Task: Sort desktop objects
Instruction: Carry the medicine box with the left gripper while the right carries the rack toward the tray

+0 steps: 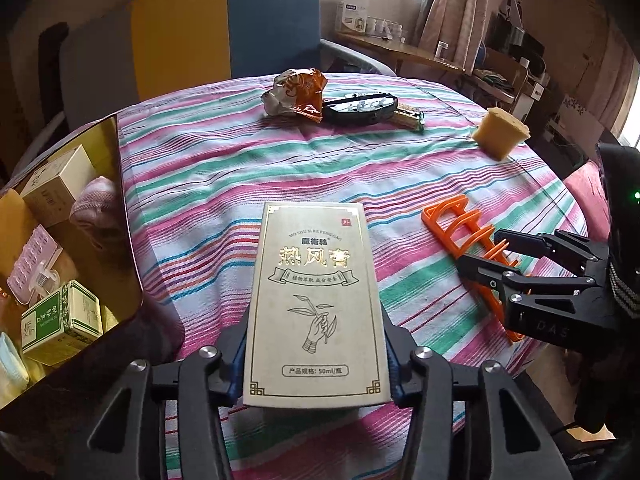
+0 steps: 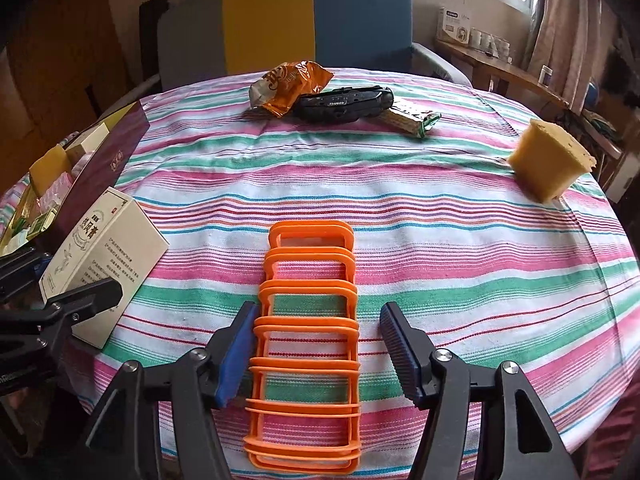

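A cream carton with gold print point(image 1: 316, 304) sits between the blue pads of my left gripper point(image 1: 316, 364), which is shut on its two long sides just above the striped cloth. The same carton point(image 2: 104, 256) shows at the left of the right wrist view, with the left gripper point(image 2: 60, 312) on it. An orange plastic rack point(image 2: 308, 344) lies flat on the cloth. My right gripper point(image 2: 320, 344) straddles it, open: the left pad sits at the rack's edge, the right pad stands clear. The left wrist view shows the rack point(image 1: 468, 236) under the right gripper point(image 1: 516, 264).
A dark storage box point(image 1: 128, 240) with a gold lining stands at the left and holds several small cartons. An orange snack bag point(image 2: 288, 88), a black case point(image 2: 344, 104) and a wrapped bar point(image 2: 412, 120) lie at the far side. A yellow sponge block point(image 2: 552, 160) stands at the right edge.
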{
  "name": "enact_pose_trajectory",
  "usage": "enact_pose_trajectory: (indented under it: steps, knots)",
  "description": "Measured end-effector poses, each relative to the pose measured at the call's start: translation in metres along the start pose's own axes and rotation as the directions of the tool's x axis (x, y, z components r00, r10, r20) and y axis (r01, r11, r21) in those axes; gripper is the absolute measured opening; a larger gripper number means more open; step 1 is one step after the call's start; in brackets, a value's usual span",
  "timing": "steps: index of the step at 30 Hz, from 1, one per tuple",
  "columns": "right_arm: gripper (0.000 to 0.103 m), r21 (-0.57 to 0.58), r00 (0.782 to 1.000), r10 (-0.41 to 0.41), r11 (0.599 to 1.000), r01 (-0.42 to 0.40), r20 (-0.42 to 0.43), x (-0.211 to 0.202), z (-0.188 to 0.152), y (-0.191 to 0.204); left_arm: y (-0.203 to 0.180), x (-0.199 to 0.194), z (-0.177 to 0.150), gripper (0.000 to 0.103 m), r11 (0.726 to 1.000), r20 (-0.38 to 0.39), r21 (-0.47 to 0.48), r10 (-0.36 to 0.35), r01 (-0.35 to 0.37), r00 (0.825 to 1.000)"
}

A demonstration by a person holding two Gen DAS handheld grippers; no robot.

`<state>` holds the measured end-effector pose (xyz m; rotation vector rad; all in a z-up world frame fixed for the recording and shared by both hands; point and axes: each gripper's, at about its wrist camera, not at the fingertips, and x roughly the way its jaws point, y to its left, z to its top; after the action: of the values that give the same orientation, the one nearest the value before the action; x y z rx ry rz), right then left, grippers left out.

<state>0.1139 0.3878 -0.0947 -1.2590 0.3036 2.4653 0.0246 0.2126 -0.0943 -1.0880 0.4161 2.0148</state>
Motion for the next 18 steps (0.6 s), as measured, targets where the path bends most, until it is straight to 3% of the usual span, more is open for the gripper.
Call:
enact_pose_trajectory:
  steps: [4, 6, 8, 12, 16, 18]
  knots:
    - [0.054, -0.018, 1.0, -0.004, 1.0, 0.004, 0.0, 0.0, 0.001, 0.003, -0.001, -0.002, -0.004, 0.051, 1.0, 0.008, -0.013, -0.005, 0.005, 1.0]
    - [0.054, -0.018, 1.0, 0.007, 1.0, -0.007, -0.007, -0.001, 0.0, 0.004, -0.002, -0.004, -0.006, 0.051, 1.0, 0.01, -0.019, -0.008, 0.008, 1.0]
    - [0.066, 0.002, 1.0, 0.025, 1.0, -0.025, -0.014, -0.002, -0.002, 0.002, -0.001, -0.004, -0.006, 0.051, 1.0, 0.011, -0.03, -0.008, 0.009, 1.0]
    - [0.068, -0.007, 1.0, 0.017, 1.0, -0.017, -0.015, -0.005, -0.007, 0.004, 0.0, -0.007, -0.008, 0.051, 0.999, 0.01, -0.049, -0.011, 0.011, 1.0]
    - [0.05, -0.026, 1.0, 0.002, 1.0, -0.002, 0.0, -0.01, -0.012, 0.005, 0.0, -0.014, -0.011, 0.051, 0.998, 0.023, -0.061, -0.012, 0.014, 1.0]
    - [0.05, -0.027, 1.0, 0.002, 1.0, -0.002, -0.001, -0.011, -0.013, 0.005, 0.001, -0.02, -0.011, 0.051, 0.998, 0.038, -0.06, -0.01, 0.012, 0.999]
